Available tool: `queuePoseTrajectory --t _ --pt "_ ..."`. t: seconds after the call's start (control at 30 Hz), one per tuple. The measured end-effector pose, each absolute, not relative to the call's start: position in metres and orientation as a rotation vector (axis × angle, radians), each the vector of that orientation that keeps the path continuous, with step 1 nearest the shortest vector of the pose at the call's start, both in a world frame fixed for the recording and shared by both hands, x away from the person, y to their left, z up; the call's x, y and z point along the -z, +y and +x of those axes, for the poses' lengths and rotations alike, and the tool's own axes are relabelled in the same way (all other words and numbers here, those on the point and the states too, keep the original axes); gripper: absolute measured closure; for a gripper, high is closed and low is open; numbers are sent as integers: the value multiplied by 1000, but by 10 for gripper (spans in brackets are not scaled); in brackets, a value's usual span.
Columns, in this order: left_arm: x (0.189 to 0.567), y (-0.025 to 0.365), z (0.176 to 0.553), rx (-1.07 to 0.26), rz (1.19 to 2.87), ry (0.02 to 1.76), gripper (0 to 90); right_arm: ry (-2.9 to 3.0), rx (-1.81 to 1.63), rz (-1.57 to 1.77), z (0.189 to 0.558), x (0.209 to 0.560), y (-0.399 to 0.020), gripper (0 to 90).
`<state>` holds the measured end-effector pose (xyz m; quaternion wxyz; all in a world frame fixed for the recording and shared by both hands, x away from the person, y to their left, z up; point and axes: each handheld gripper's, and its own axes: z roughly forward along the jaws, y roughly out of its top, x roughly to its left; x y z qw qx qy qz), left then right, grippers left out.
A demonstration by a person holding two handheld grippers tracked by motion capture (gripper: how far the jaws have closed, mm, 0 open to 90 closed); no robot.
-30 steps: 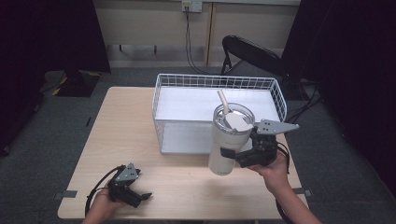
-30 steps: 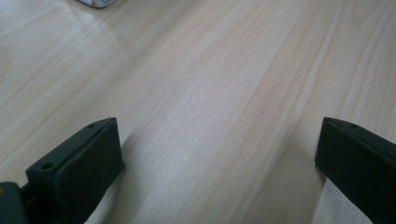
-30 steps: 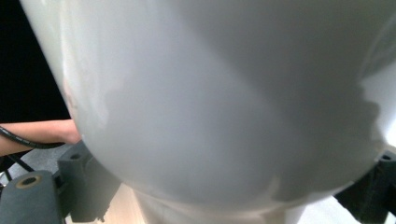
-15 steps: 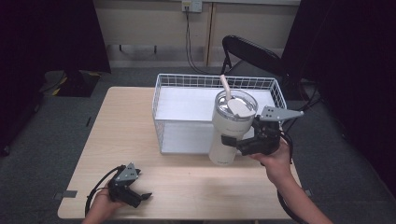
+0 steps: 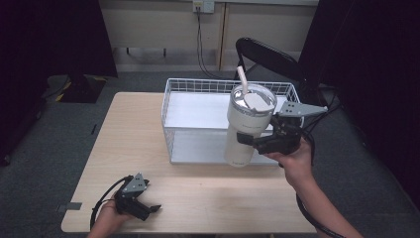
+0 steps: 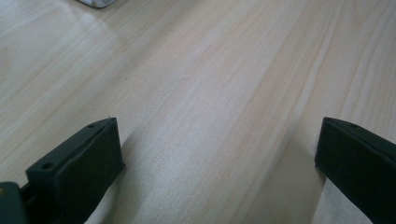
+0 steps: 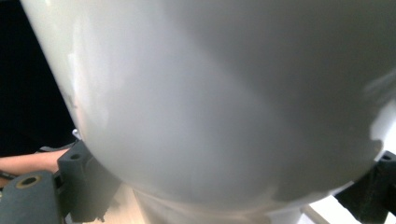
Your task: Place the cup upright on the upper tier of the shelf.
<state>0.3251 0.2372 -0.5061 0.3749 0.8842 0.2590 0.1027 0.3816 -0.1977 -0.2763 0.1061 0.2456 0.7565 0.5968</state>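
Above the front edge of the wire basket (image 5: 168, 119), the right gripper (image 5: 250, 140) is clamped on a white tumbler (image 5: 245, 126), holding it upright and clear of the tabletop (image 5: 129, 129); its straw (image 5: 242, 79) leans slightly toward the basket's back. Well apart from the basket, near the tabletop's front corner, the left gripper (image 5: 153, 208) rests with jaws spread wide, holding nothing.

Cream tumbler (image 5: 246, 130) with straw, upright, held aloft.
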Motion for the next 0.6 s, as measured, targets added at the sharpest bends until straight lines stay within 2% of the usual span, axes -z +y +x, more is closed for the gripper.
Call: queuePoseTrajectory --t 0.6 --pt "506 237 325 -262 2259 666 1 2181 -1716 747 397 248 -193 94"
